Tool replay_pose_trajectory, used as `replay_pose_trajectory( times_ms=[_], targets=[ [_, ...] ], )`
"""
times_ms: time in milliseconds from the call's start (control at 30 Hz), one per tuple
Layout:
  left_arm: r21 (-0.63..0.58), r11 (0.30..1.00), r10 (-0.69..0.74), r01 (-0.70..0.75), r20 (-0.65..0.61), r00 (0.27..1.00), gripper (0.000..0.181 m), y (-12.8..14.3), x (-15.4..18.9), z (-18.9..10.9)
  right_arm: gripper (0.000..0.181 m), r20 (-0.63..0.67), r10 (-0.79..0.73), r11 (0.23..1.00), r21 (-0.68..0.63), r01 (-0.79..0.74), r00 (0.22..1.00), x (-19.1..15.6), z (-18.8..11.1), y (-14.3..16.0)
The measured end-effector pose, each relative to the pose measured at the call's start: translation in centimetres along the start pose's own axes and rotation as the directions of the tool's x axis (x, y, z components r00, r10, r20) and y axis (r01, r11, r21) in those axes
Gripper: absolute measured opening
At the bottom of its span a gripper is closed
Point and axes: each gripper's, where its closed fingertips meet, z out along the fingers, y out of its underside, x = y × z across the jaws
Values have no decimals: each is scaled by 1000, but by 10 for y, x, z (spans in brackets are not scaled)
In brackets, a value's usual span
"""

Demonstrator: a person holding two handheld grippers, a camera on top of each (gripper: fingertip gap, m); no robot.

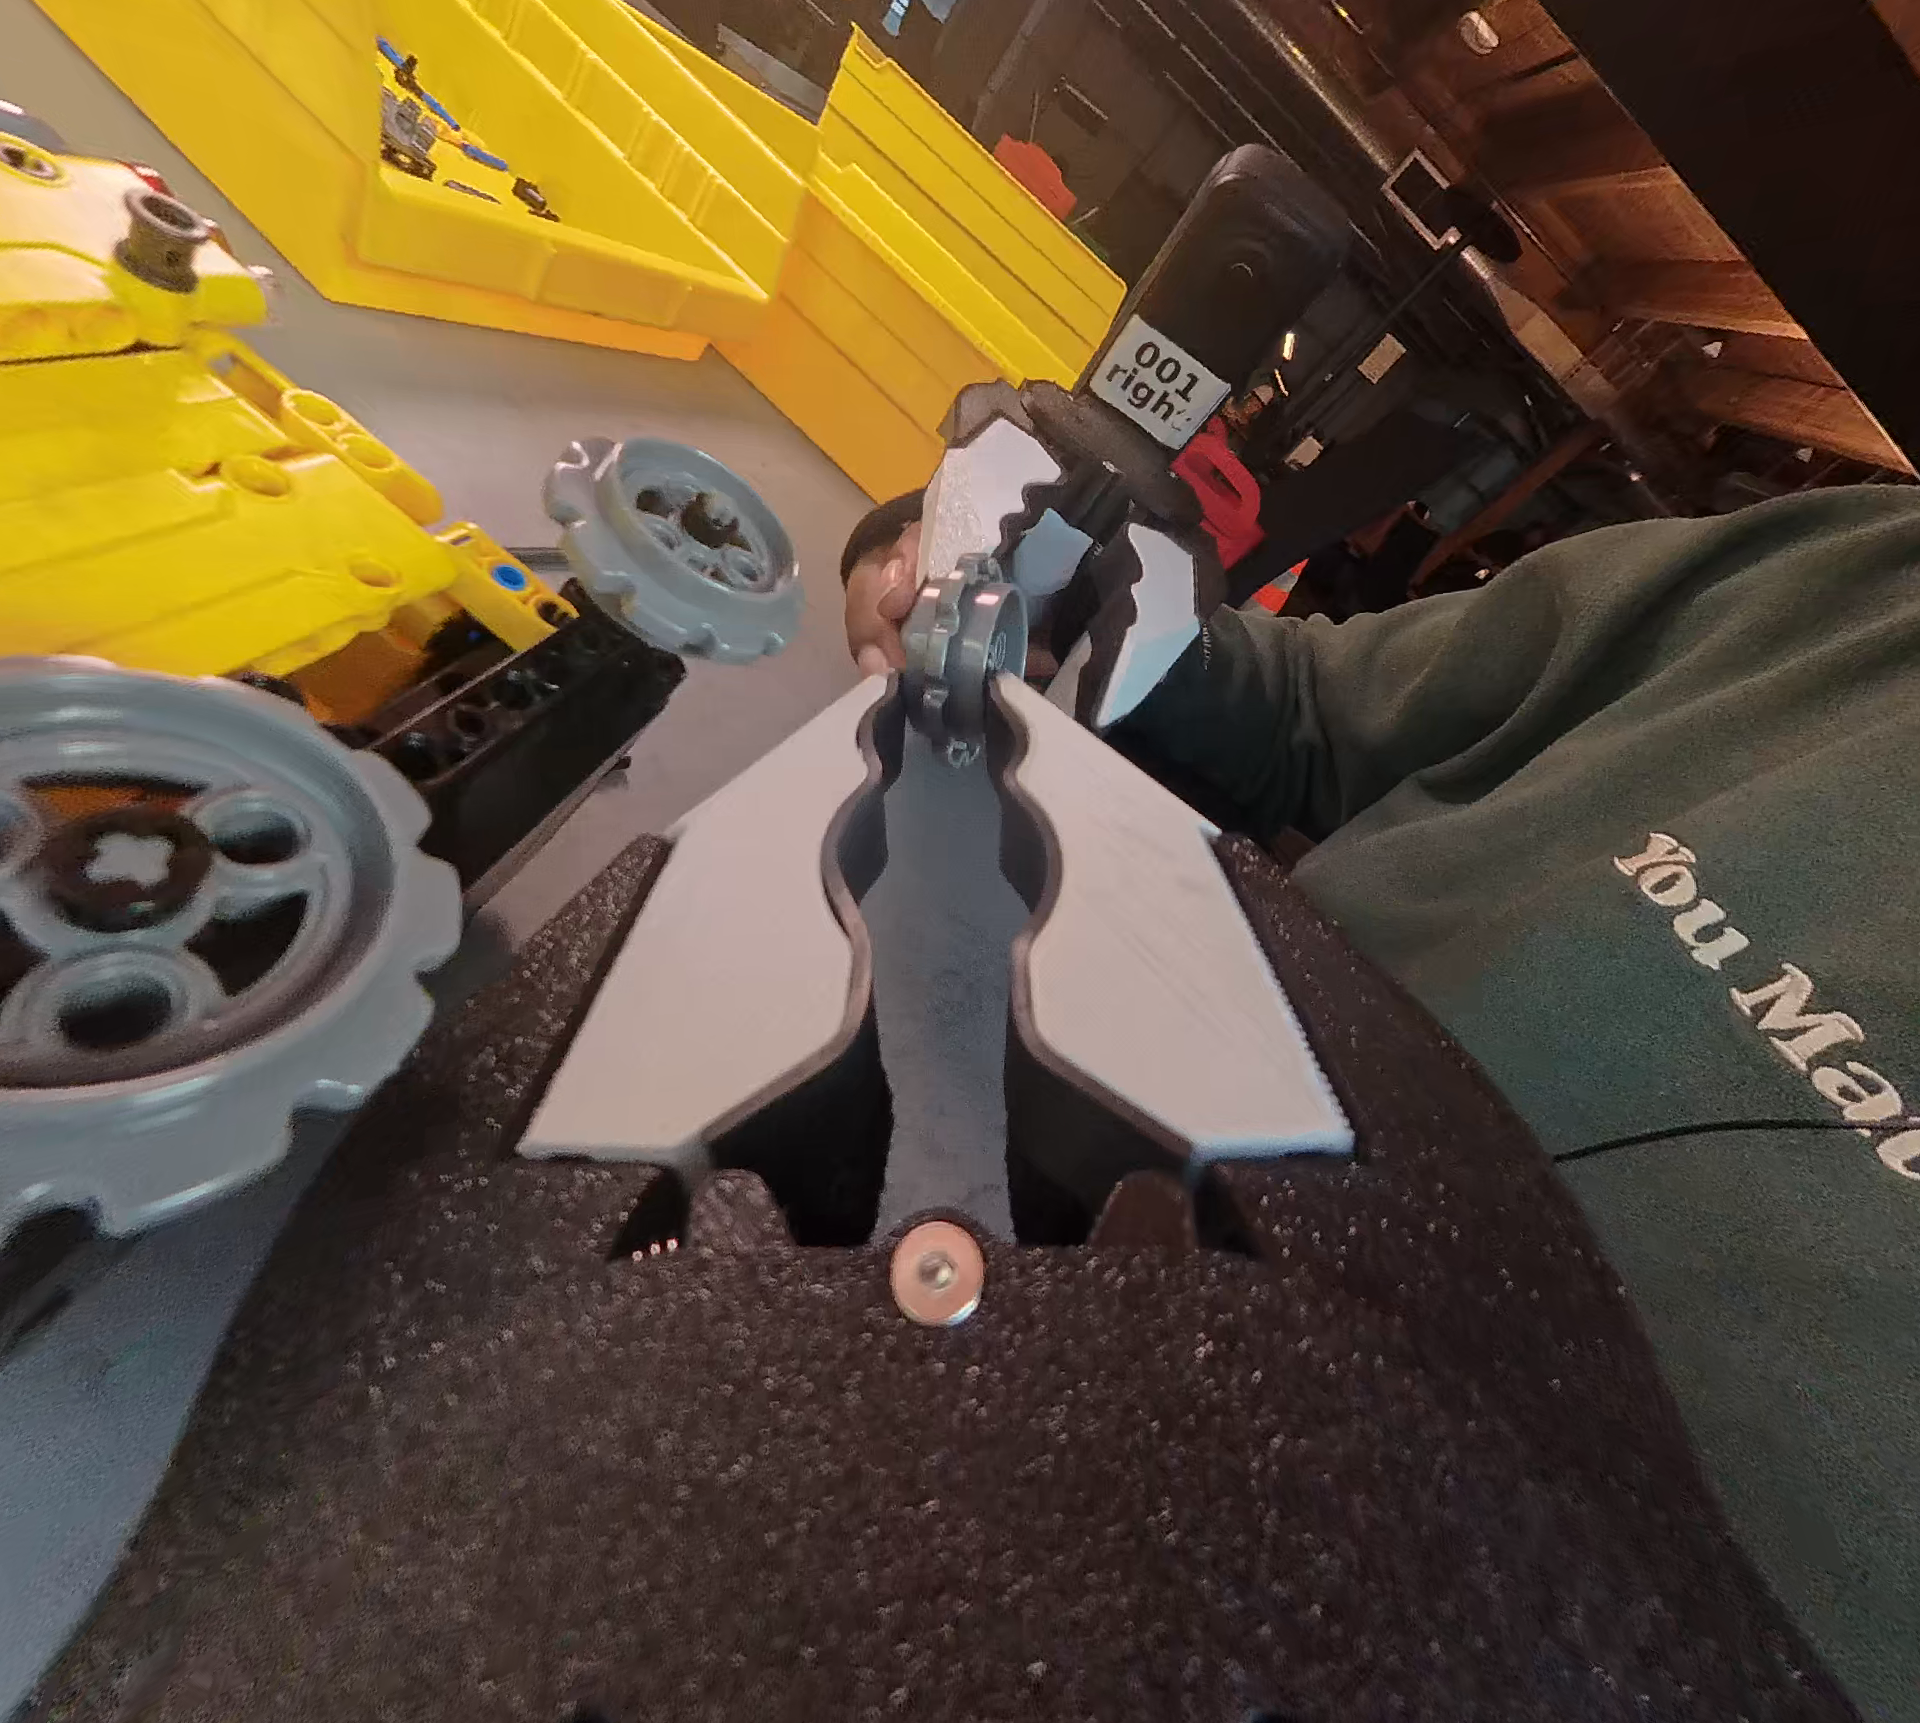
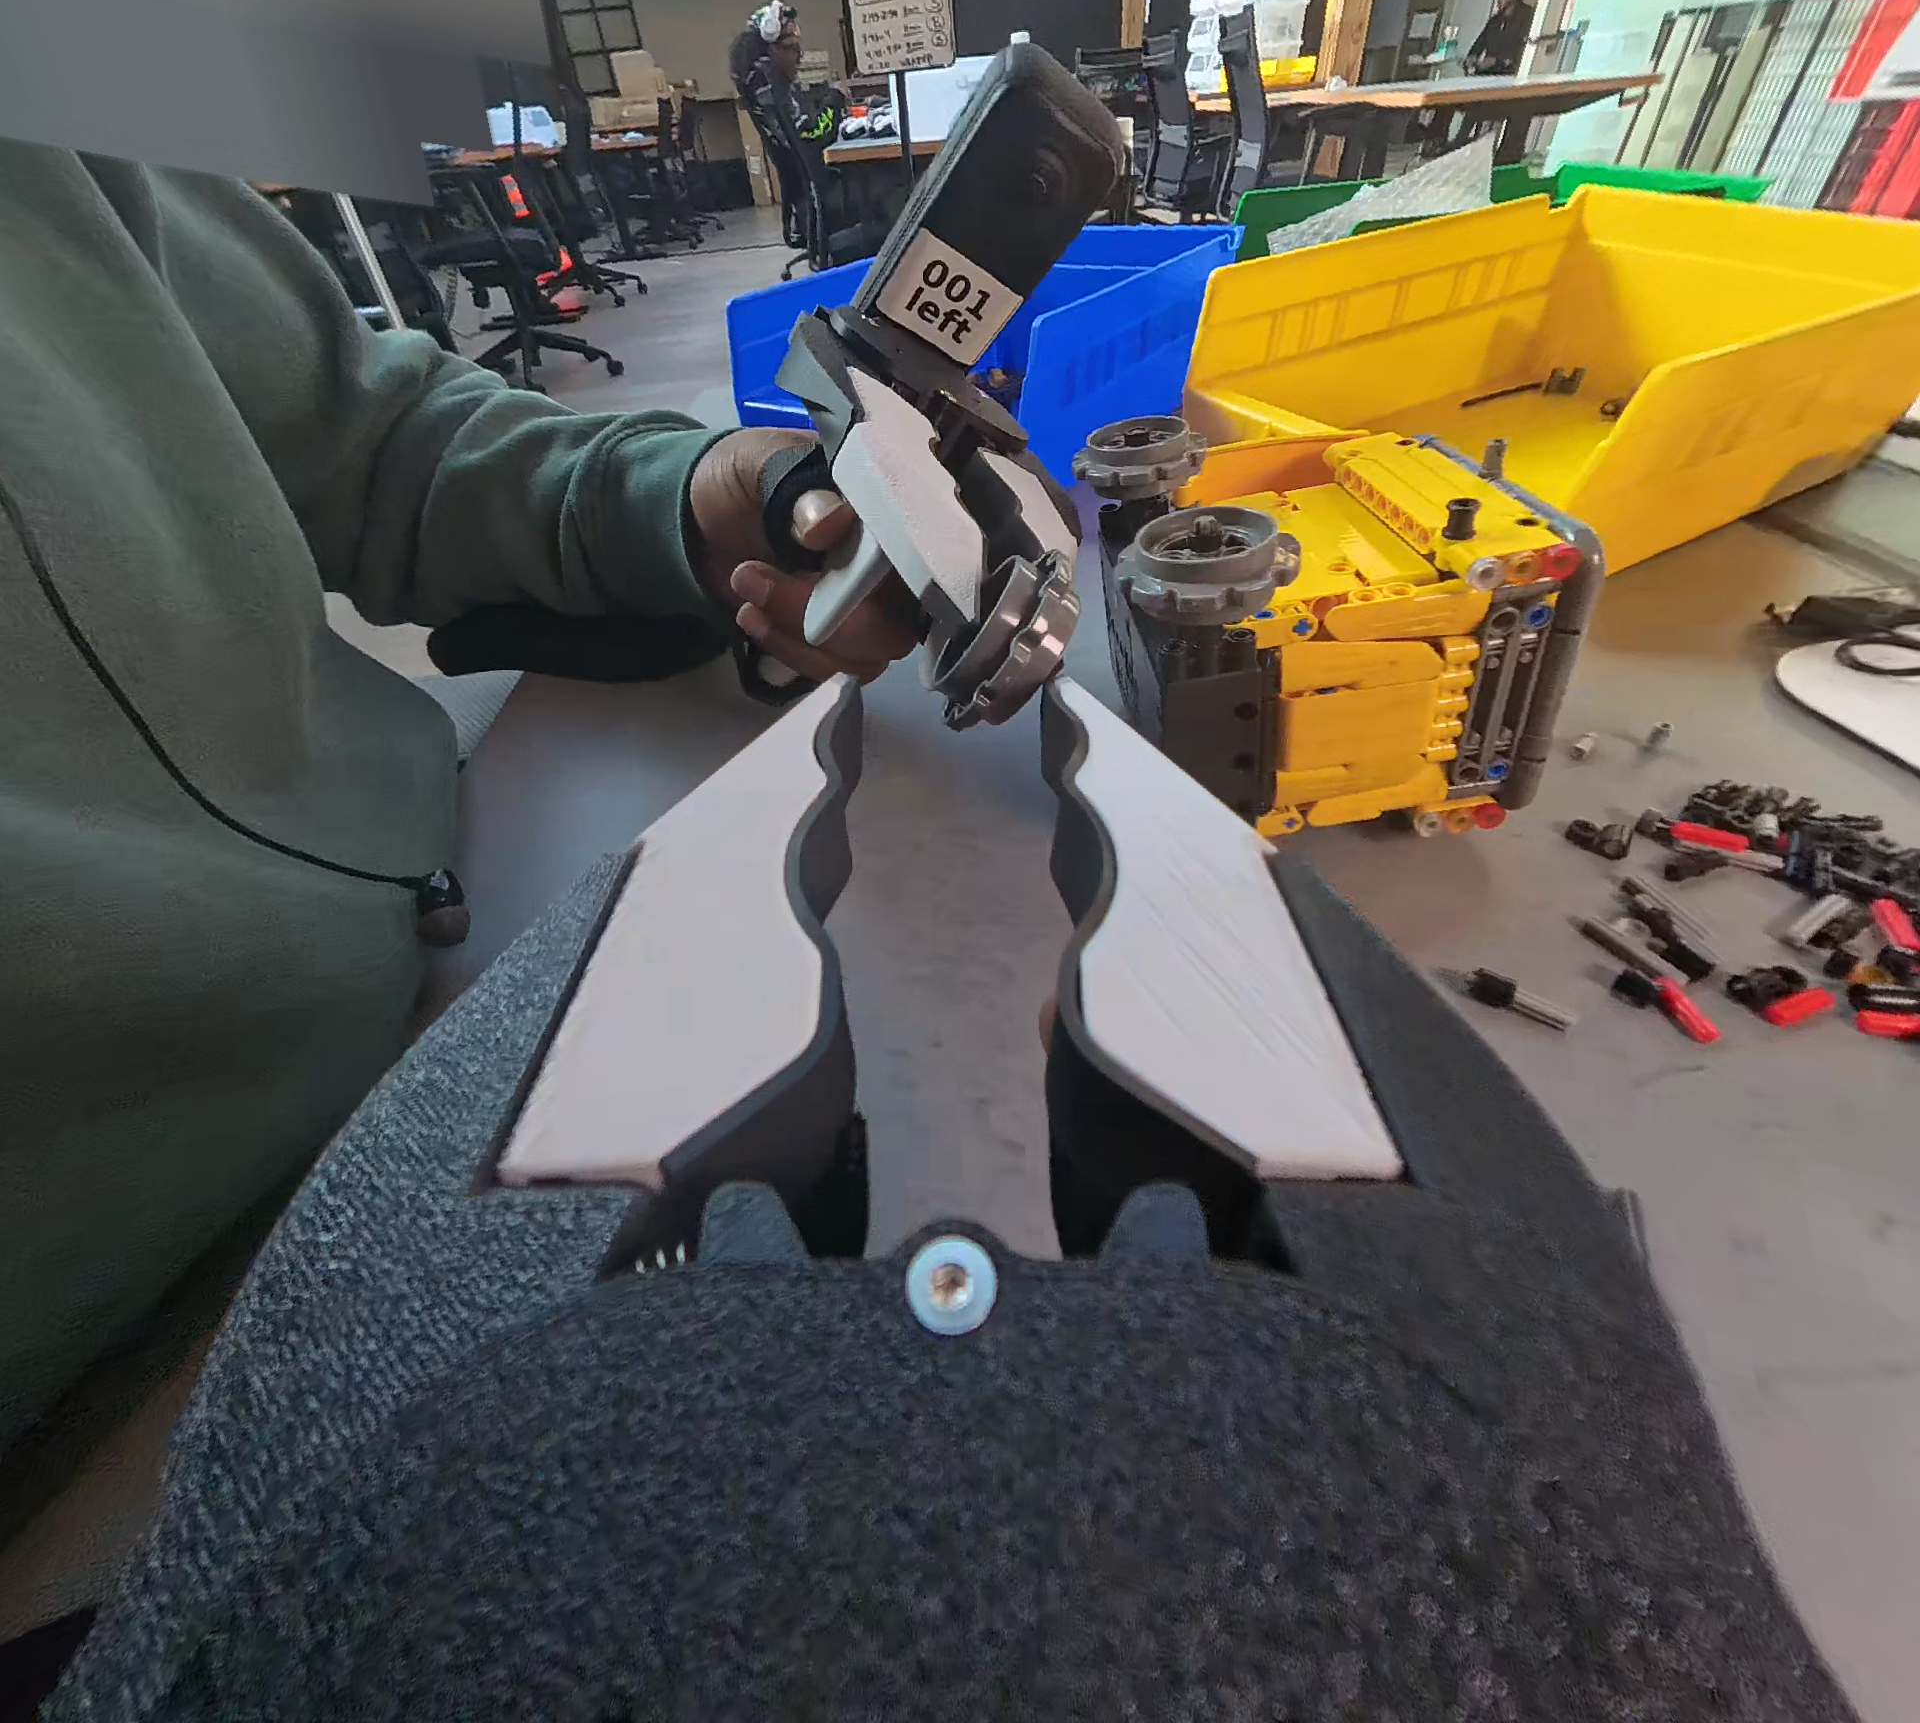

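Left tool: fingers closed on a small grey wheel, pinched across its width right at the tips, toothed rim showing on either side. Wheel held clear of the desk, in the air in front of the person's green sleeve. Right tool: fingers spread, holding nothing, tips set either side of the lower edge of the same wheel; contact between those tips and the rim not to be told from either view. Seen from the right wrist: left tool at 12 o'clock, angled down toward the right tool's gap, gripped by a hand at 11 o'clock. Yellow brick-built model at 2 o'clock, lying on its side on the desk, black frame toward the tools, two further grey wheels mounted on it and facing upward. Near the wheel in the tools, not touching it. Yellow bin behind the model at 1 o'clock, a few small parts inside; blue bin just beside it toward 12 o'clock. Loose black and red pins scattered on the desk at 3 o'clock, well apart from both tools.
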Motion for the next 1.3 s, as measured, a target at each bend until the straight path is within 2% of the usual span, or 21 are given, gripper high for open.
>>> replay_pose_trajectory(
  times_ms=[167,300,367,467,567,633,733,833,1000,1100,1300],
  targets=[
    [-14,998,55,-54,45,998,14,1,-2,0,18,-26,111,994,15,-111,993,11,1,-1],
    [-40,996,81,-80,6,997,15,5,5,2,16,58,182,982,32,-184,982,5,-3,-5],
    [-70,993,96,-98,-31,995,19,9,10,2,16,101,230,973,-24,-229,968,2,-5,0],
    [-173,969,183,-178,16,983,28,21,3,1,16,113,392,914,-160,-373,913,3,-8,19],
    [-279,906,345,-319,45,938,35,33,-1,-1,15,139,575,805,-273,-527,806,-5,-12,37],
    [-364,837,454,-409,44,890,37,46,-4,-1,15,124,604,777,-311,-547,787,-7,-11,46],
    [-480,722,581,-498,29,814,40,68,-12,3,15,71,560,769,-415,-486,826,-12,-8,67],
    [-538,659,631,-526,14,776,39,82,-17,9,15,59,519,767,-472,-434,853,-18,-5,76],
    [-595,610,656,-523,9,755,38,94,-24,12,17,-12,381,778,-536,-328,925,-11,-7,83],
    [-616,602,648,-509,5,761,28,98,-26,11,12,-72,283,792,-545,-275,956,1,-9,86],
    [-630,606,641,-486,25,767,29,98,-30,9,24,-53,126,814,-565,-133,991,3,-11,84]
  ],
)
